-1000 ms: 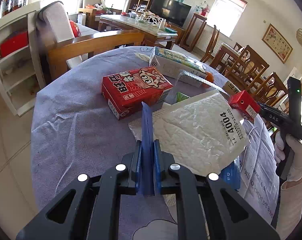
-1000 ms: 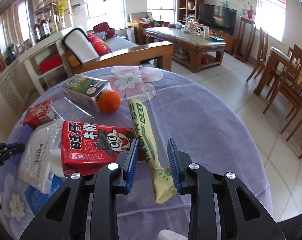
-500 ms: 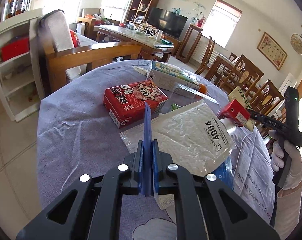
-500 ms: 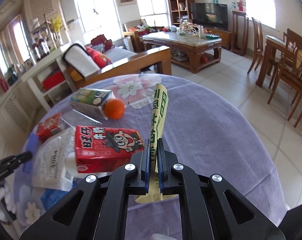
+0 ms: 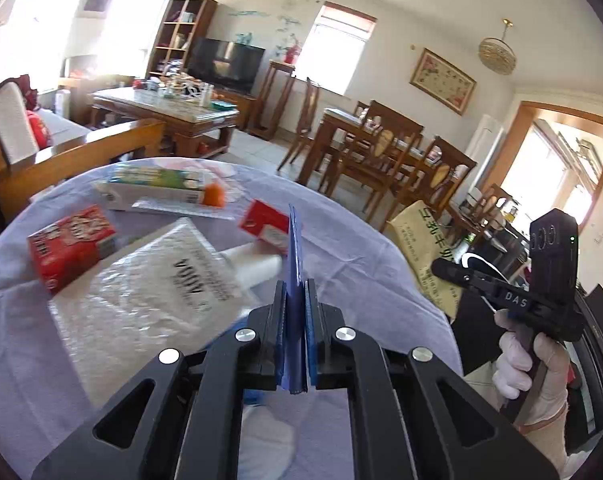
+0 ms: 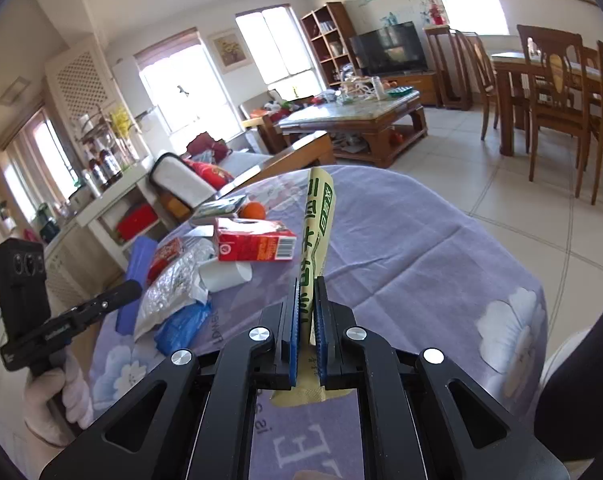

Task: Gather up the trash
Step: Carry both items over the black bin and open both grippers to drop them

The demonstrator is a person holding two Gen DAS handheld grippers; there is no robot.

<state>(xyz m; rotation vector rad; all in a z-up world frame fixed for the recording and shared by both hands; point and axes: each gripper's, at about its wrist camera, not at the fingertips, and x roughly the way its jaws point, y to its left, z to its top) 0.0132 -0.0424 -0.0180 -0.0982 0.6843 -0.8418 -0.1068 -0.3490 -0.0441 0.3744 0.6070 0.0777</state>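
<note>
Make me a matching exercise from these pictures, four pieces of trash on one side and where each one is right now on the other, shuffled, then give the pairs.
Things:
1. yellow wrapper
2. blue sheet
3. orange
4. white bubble mailer

Places:
A. lying flat on the purple tablecloth
B. clamped in the left gripper
C. beside the green and white carton, at the table's far side
D. clamped in the right gripper

Pairs: 1-D, 2-B, 3-C, 4-A

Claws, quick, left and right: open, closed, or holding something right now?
Left claw: closed on a thin blue sheet.
Right claw: closed on a long yellow-green wrapper, lifted off the table.
</note>
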